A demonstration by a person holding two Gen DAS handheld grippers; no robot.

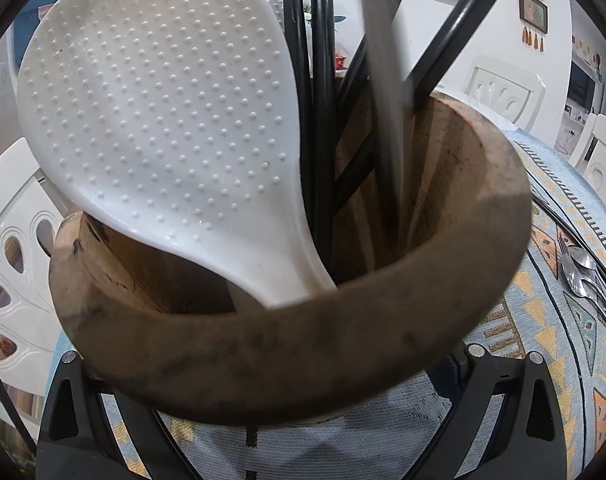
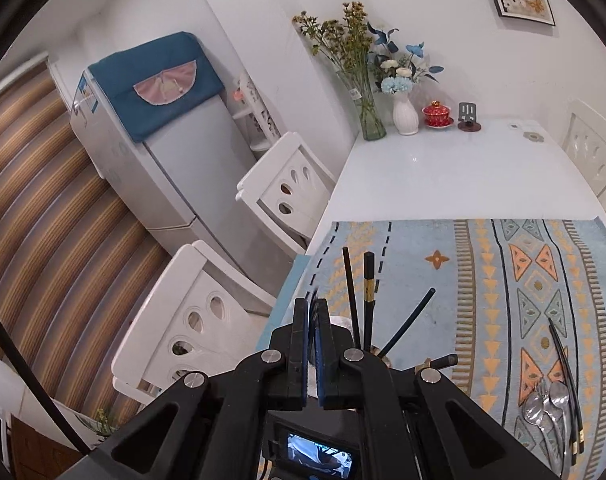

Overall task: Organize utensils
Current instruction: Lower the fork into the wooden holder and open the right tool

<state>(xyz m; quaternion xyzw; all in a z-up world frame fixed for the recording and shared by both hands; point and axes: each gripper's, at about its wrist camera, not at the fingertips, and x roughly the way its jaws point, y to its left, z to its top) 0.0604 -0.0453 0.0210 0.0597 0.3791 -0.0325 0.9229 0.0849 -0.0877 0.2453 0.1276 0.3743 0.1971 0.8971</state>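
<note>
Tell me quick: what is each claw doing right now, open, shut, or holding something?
Left gripper: its fingers sit on either side of the wooden utensil holder; whether they press on it cannot be told.
Right gripper: shut, holding nothing I can see.

A home dining area is shown. A white dining table is covered at its near end by a patterned cloth and flanked by white chairs. At eleven o'clock a refrigerator is draped with blue fabric; flower vases and framed pictures are set against the wall.
</note>
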